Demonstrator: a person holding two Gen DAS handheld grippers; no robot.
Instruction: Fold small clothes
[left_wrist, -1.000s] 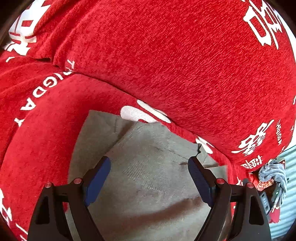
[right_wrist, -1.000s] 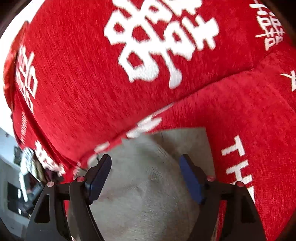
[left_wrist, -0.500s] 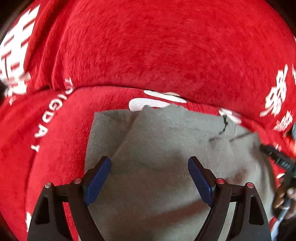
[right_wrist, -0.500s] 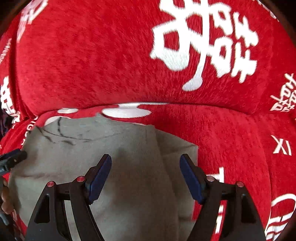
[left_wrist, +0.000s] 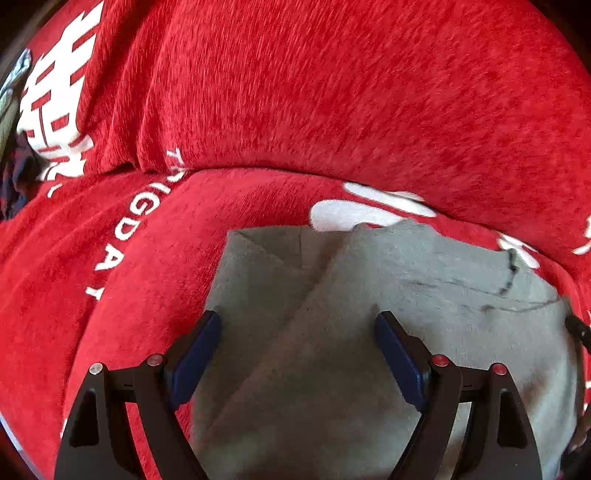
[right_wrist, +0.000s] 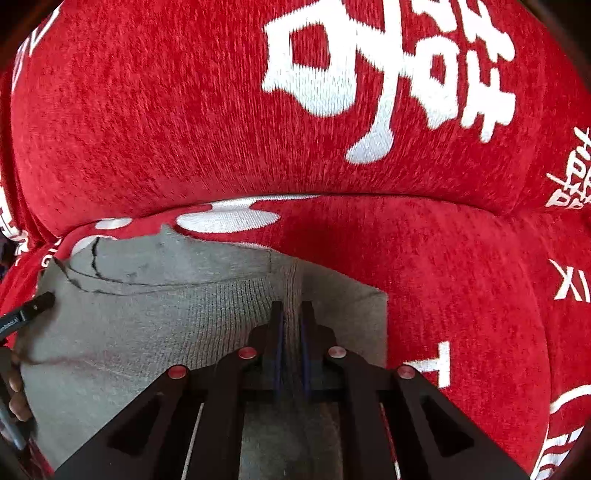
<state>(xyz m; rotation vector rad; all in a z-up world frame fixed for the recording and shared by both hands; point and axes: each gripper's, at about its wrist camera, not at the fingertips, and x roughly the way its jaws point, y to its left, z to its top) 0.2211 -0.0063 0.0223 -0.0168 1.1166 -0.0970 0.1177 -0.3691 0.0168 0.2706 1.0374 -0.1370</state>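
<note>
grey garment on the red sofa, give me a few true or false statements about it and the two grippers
1. The right gripper is shut on a raised fold of the grey garment. True.
2. The left gripper is clamped on the garment. False: its jaws stand wide open with the grey cloth between them, not gripped.
3. The garment lies on a red sofa with white lettering. True.
4. The garment is blue. False: it is grey, with a thin dark line near its top edge.
5. The garment hangs in the air. False: it rests on the seat cushion.
</note>
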